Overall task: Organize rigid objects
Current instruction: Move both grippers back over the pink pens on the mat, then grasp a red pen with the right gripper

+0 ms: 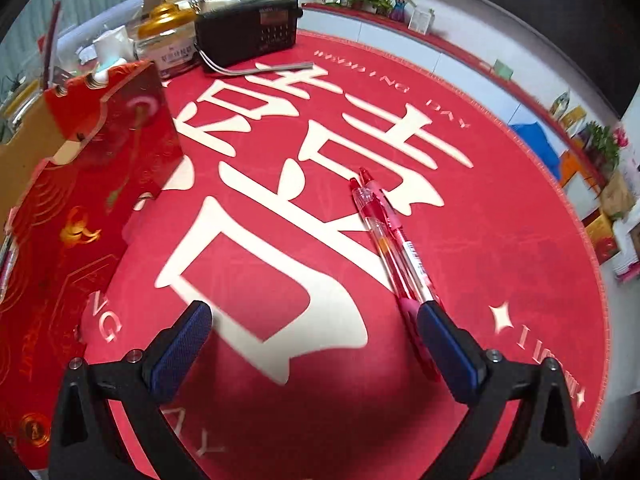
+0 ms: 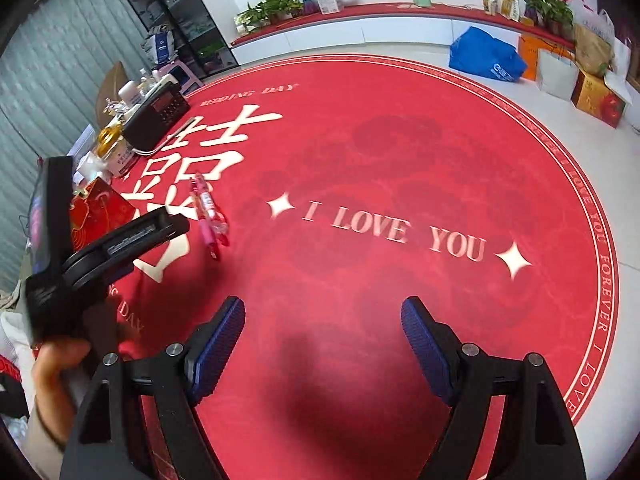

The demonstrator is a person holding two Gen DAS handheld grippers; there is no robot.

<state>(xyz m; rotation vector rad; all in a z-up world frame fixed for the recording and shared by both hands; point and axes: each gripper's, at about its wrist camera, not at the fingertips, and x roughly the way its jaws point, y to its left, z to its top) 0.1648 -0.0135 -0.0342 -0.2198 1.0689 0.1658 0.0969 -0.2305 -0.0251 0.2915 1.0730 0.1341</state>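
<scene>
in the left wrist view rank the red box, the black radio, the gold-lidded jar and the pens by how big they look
1. red box, largest, though it is nearest the camera
2. black radio
3. pens and gold-lidded jar: long and thin against compact, and at different distances, so unranked

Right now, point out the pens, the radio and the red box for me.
pens (image 1: 394,246), left wrist view, on the clear barrels mid-length.
radio (image 1: 244,34), left wrist view, on its black front face.
red box (image 1: 120,132), left wrist view, on its upright red side panel.
</scene>
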